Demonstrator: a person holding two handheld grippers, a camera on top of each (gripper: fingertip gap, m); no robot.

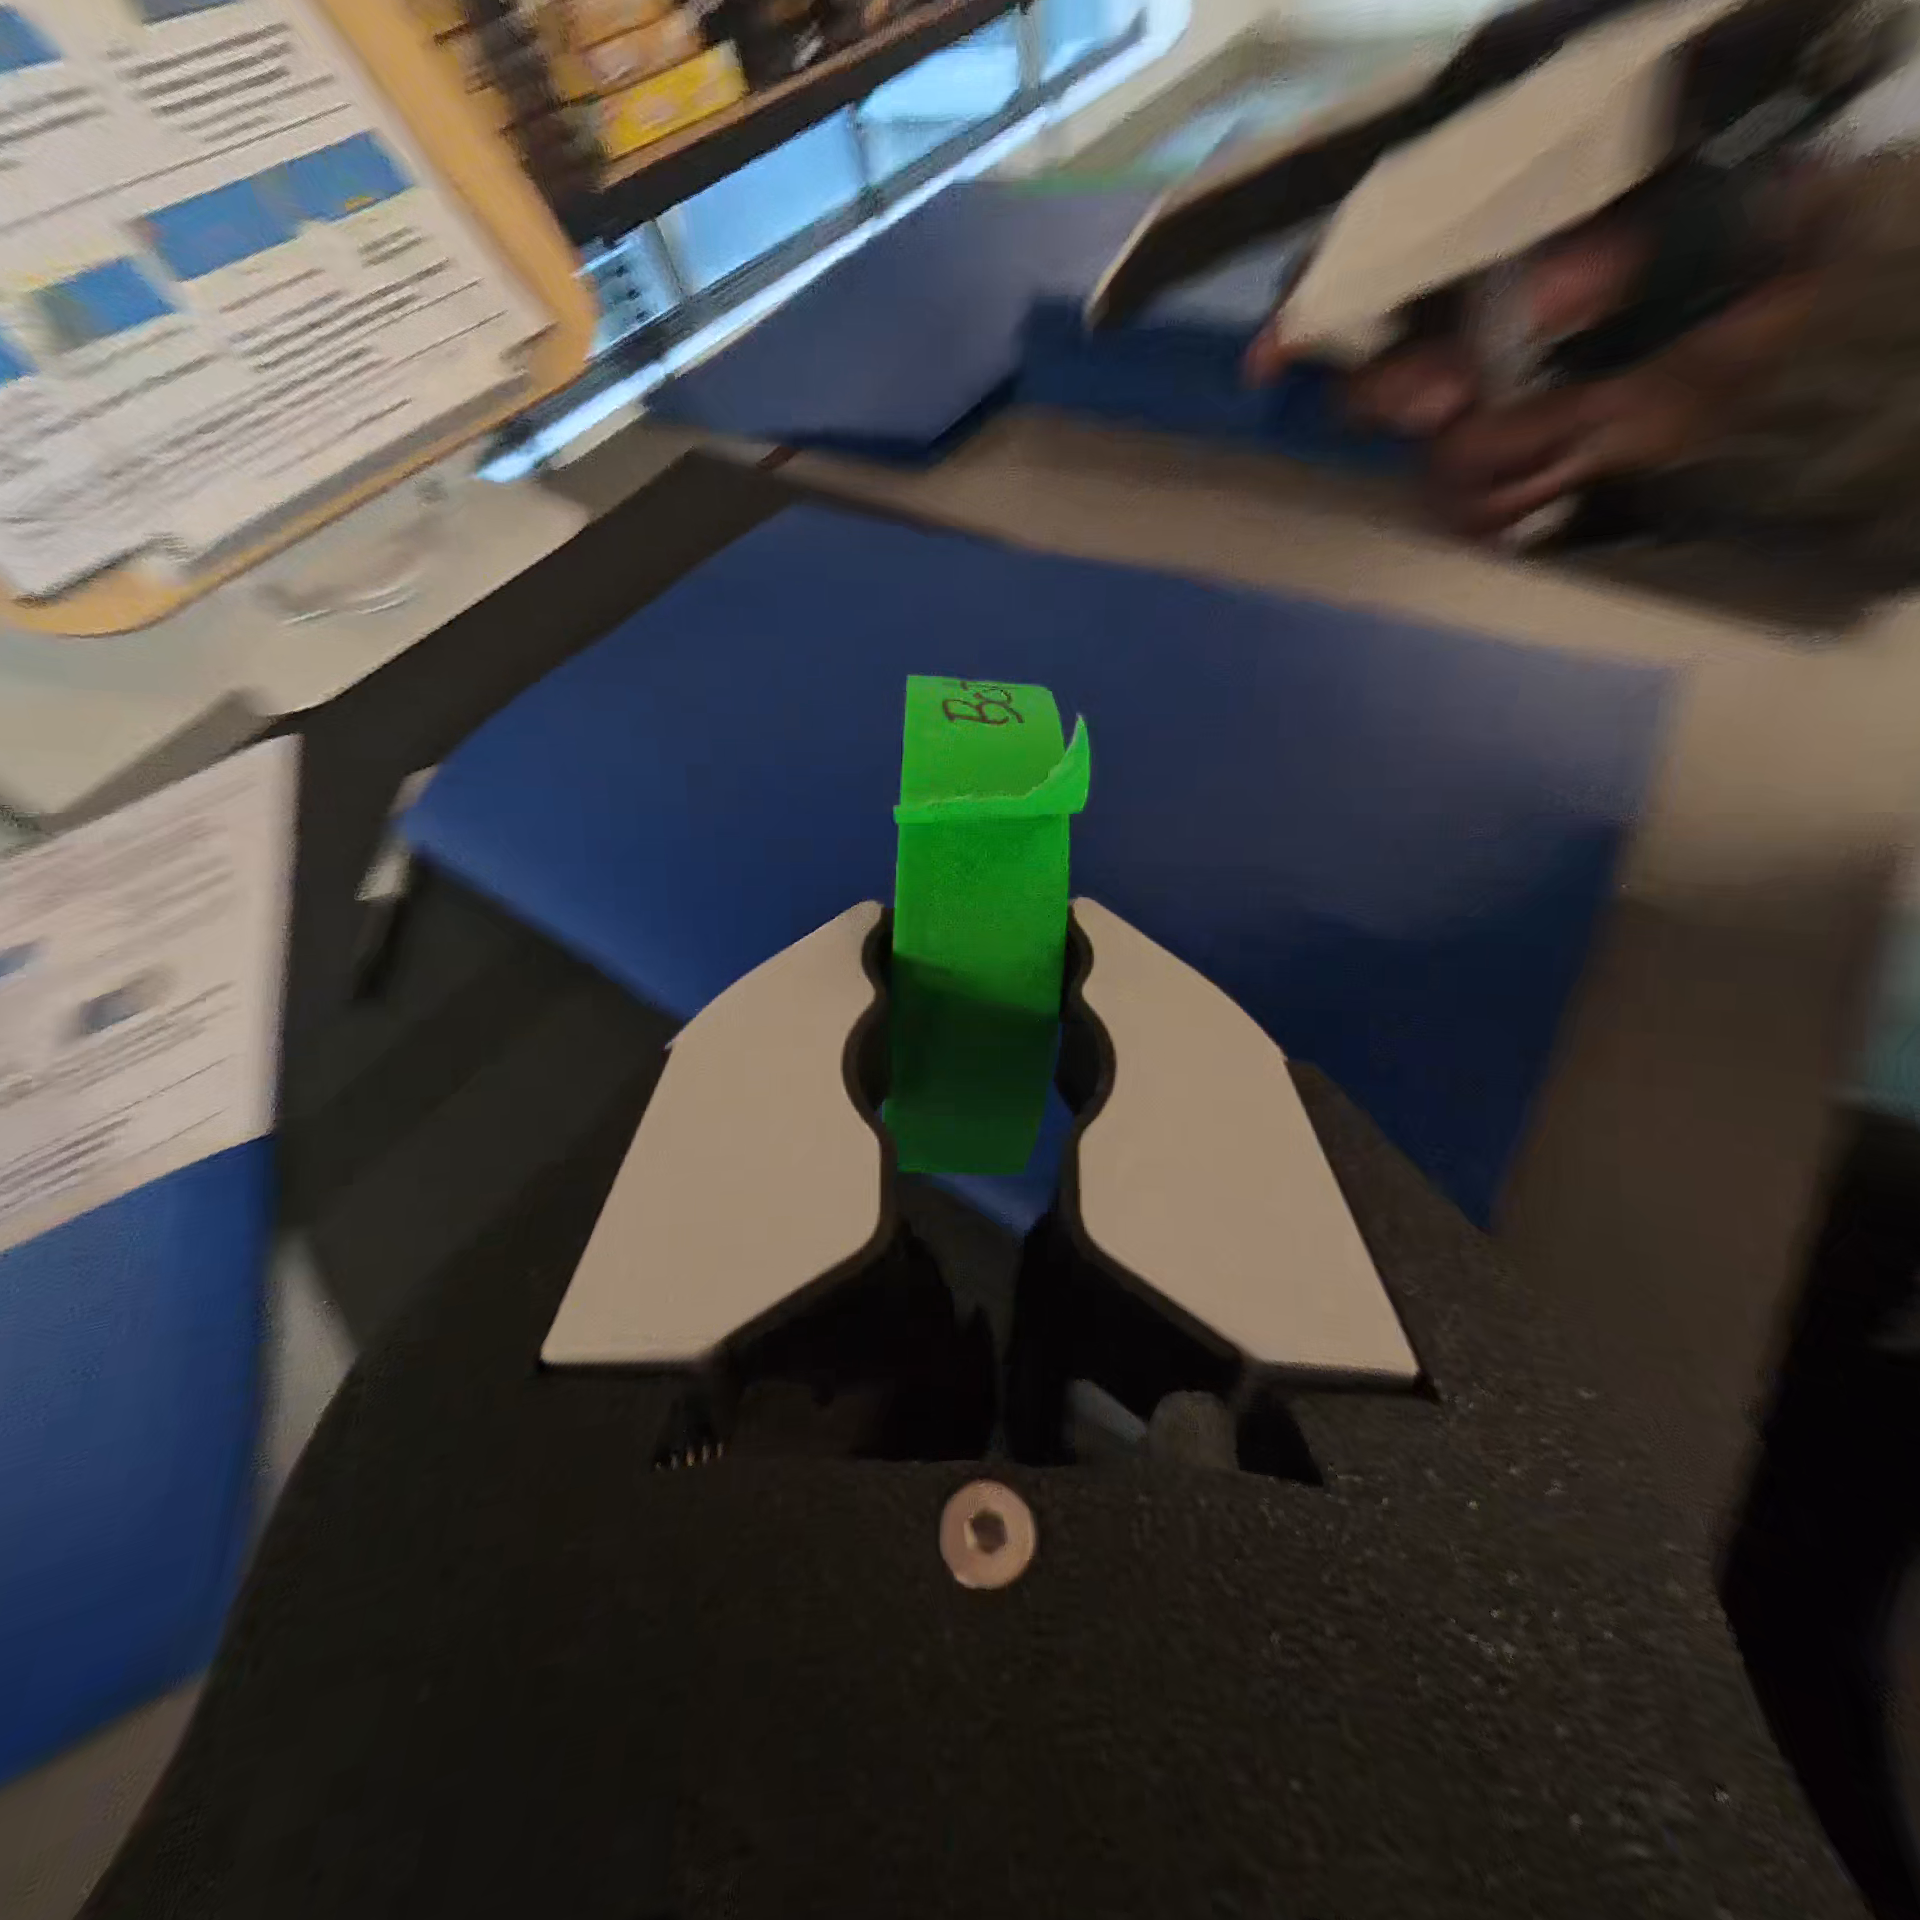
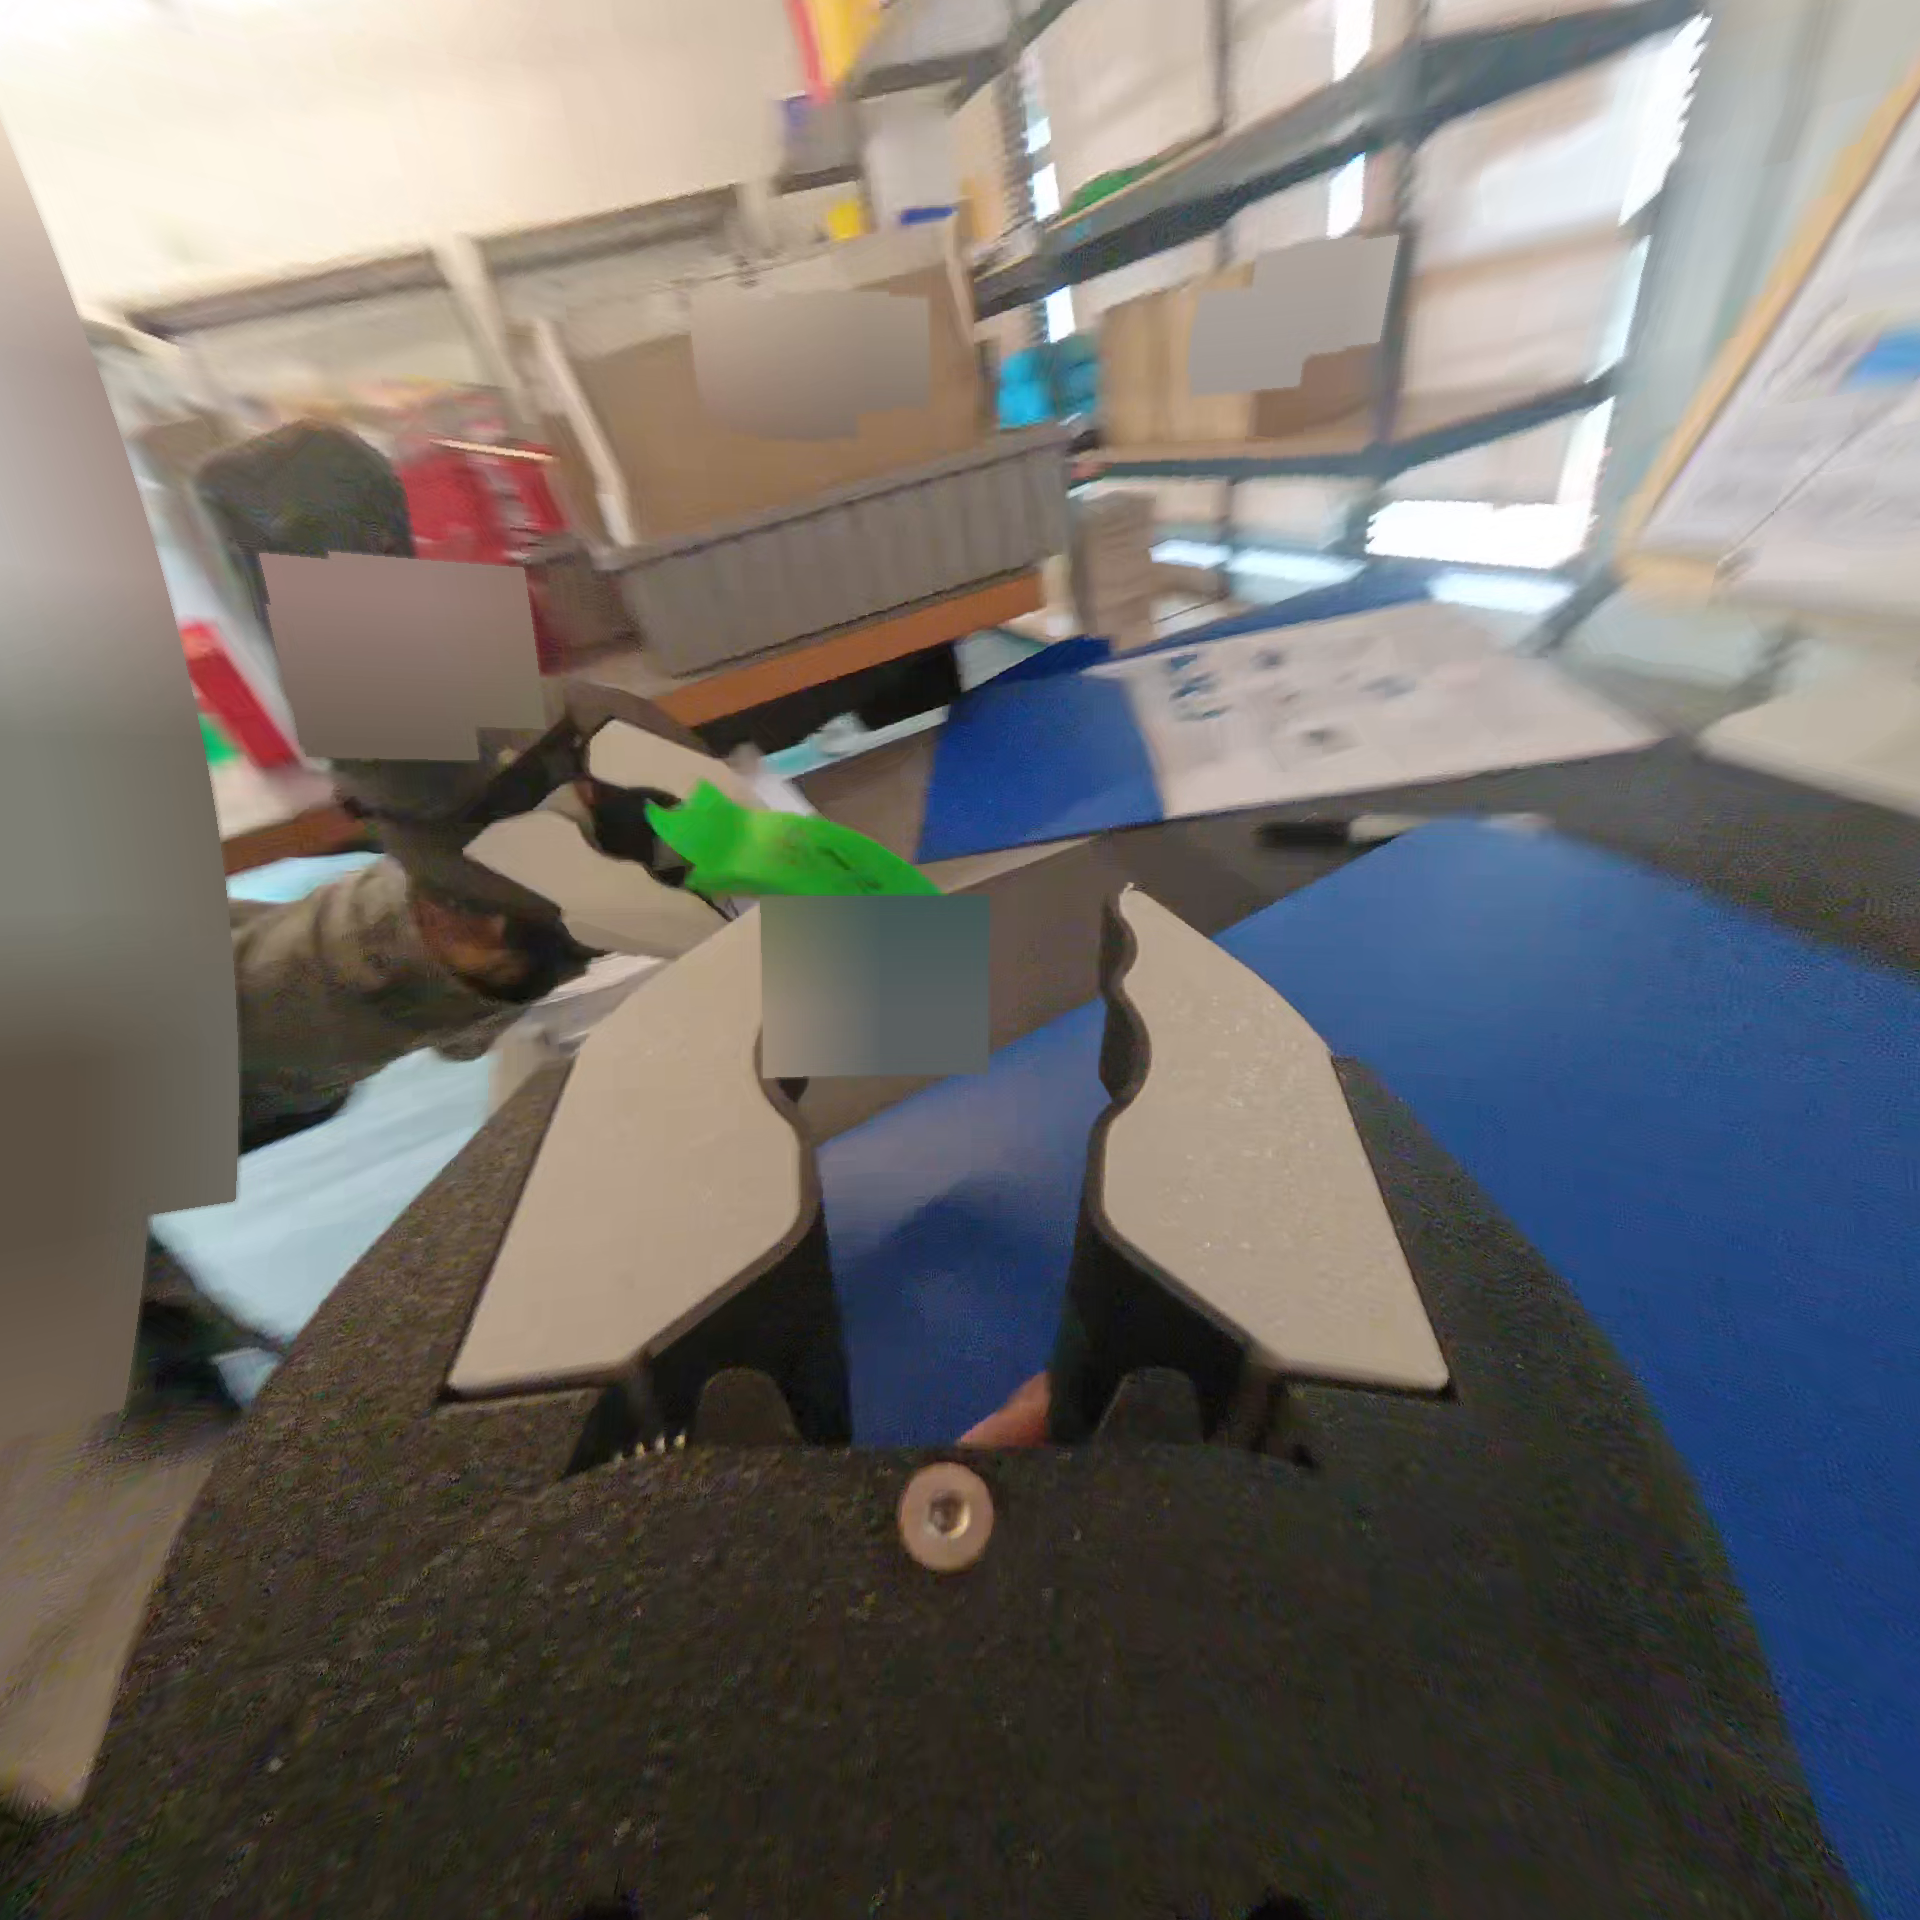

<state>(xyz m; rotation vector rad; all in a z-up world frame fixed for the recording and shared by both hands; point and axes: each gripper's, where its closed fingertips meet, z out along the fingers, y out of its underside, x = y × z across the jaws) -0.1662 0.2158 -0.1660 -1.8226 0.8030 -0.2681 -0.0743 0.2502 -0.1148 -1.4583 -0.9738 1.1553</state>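
Green tape roll clamped in left gripper, right gripper empty, jaws apart

Bright green tape roll, grey fingers on black body, plain blue sheet.

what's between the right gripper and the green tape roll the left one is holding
Nothing visible. The left gripper is shut on the green tape roll, held in the air above the blue mat. The right gripper is open and empty, with only open space toward the roll; a mosaic patch hides part of that gap.
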